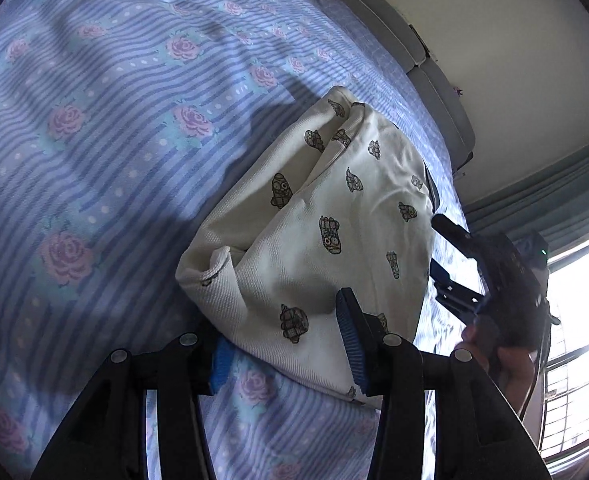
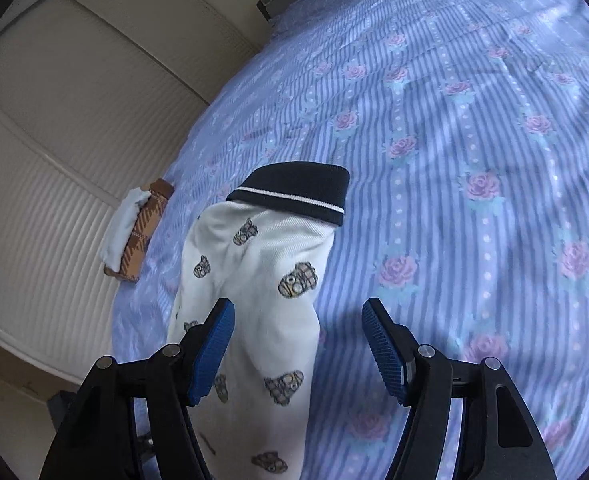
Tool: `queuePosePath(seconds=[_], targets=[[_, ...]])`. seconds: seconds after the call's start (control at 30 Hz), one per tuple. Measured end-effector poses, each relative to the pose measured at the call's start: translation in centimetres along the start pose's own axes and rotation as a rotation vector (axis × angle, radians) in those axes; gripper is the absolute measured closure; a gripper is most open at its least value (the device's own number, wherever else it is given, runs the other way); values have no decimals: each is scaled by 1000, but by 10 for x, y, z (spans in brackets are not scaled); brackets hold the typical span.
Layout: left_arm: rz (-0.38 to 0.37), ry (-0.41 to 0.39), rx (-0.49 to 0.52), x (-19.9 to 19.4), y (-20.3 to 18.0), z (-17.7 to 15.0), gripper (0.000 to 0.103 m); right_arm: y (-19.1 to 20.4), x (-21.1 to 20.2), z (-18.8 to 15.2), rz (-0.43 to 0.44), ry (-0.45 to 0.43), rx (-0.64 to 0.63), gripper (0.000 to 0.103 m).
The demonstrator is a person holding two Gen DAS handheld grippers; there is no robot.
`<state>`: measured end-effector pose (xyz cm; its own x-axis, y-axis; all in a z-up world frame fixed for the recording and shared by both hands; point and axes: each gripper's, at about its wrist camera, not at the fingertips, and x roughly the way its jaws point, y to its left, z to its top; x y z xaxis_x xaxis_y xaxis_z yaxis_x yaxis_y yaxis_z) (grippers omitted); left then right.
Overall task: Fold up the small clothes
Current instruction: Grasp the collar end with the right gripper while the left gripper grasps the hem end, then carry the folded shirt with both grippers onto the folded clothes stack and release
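white shirt lengthwise, collar away

We see a blue-and-white striped bedsheet printed with pink roses, spread wide and lightly wrinkled. Beside its edge stands a cream padded headboard with stitched panels and a ribbed lower part. A small folded brown plaid cloth with a white layer lies at the sheet's edge. In the left view, grey-blue curtains hang next to a bright window.

Daylight from blown-out window, soft shadows on bedsheet, fisheye bending, dark corners
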<state>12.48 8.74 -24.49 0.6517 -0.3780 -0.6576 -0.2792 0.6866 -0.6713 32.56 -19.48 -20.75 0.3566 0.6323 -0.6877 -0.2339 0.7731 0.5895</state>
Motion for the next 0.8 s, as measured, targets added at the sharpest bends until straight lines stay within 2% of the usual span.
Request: queuePosePath(seconds=[0.23,0.3,0.33,0.37,0.4,0.53,0.8], targets=[[-18,-4,0,5,-2,3,58,1,45,25,71,89,14,36],[-17,-7,9,7,-3,4,64,4,52,28,88,103,8,36],[-19,-9,11,8,-3,5,67,6,55,28,98,109,3,46],[-30,-6,17,10,-3,7,78,8,59,28,125,131,7,58],[-37,-2,26,12,-3,8,85,8,62,26,141,152,20,78],[-47,-15,63,9,-7,6,88,12,56,22,145,118,17,87],[-52,-13,87,-12,-20,15,90,33,27,26,159,45,10,89]])
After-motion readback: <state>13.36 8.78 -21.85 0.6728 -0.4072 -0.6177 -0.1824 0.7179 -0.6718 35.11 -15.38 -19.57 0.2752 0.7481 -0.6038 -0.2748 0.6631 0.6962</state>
